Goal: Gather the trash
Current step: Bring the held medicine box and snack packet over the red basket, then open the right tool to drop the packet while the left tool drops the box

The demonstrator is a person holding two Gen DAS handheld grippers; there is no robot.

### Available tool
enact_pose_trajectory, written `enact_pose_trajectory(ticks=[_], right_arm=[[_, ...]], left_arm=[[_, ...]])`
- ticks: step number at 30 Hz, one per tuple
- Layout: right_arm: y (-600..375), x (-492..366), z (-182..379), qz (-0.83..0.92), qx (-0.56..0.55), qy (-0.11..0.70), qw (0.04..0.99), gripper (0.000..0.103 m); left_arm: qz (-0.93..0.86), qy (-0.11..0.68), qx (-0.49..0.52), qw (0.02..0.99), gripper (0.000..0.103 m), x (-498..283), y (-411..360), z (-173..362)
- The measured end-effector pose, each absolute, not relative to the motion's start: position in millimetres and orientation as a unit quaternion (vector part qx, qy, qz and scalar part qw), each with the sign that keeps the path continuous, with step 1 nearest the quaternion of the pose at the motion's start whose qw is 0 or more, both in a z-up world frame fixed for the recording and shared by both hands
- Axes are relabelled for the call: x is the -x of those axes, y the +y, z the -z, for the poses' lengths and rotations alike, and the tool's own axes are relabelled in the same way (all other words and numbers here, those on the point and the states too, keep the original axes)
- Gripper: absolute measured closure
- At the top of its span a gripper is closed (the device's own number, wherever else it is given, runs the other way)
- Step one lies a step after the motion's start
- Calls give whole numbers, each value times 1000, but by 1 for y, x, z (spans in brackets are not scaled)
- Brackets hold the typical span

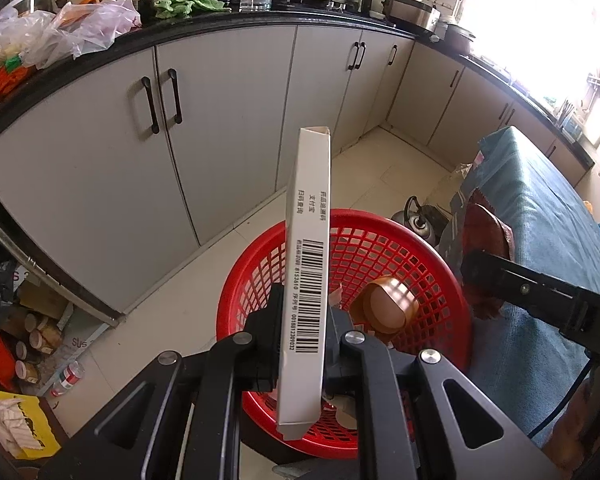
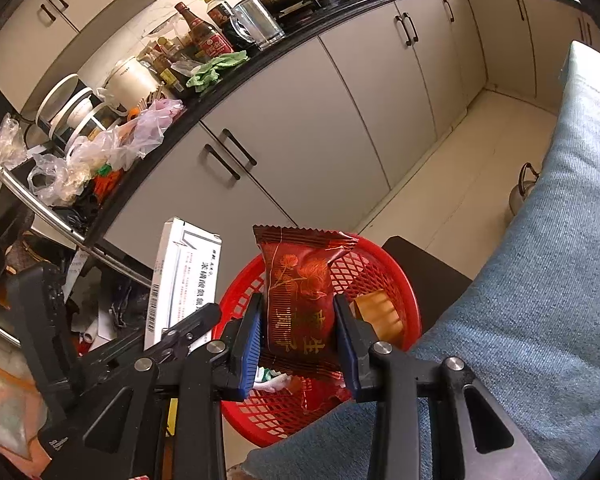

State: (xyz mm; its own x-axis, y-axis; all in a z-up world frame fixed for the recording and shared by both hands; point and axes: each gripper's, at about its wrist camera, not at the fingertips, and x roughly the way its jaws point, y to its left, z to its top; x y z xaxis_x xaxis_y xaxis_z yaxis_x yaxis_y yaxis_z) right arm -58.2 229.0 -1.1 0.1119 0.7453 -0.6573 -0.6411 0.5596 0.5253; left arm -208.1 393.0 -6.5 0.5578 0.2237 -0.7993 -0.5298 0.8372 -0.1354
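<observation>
Red plastic mesh forms the basket (image 1: pixel 400 248), standing on the floor just beside a table draped in blue-green cloth (image 1: pixel 540 208). Inside the basket lies a brown tape roll (image 1: pixel 388 304). Above the basket's near rim, the left gripper (image 1: pixel 304 332) is clamped tight on a flat white box (image 1: pixel 308 240), held upright on its narrow barcoded edge. Also over the basket, the right gripper (image 2: pixel 298 344) squeezes a dark red snack wrapper (image 2: pixel 300 292) between its blue pads (image 2: pixel 249 352).
</observation>
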Motion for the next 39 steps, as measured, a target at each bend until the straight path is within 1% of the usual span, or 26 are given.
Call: enact_pose_trajectory(ticks=[39], right_arm=[[235,66,-1,-469,-31,465,751,65]], left_arm=[[-196,427,200,860,90,215,386,19]])
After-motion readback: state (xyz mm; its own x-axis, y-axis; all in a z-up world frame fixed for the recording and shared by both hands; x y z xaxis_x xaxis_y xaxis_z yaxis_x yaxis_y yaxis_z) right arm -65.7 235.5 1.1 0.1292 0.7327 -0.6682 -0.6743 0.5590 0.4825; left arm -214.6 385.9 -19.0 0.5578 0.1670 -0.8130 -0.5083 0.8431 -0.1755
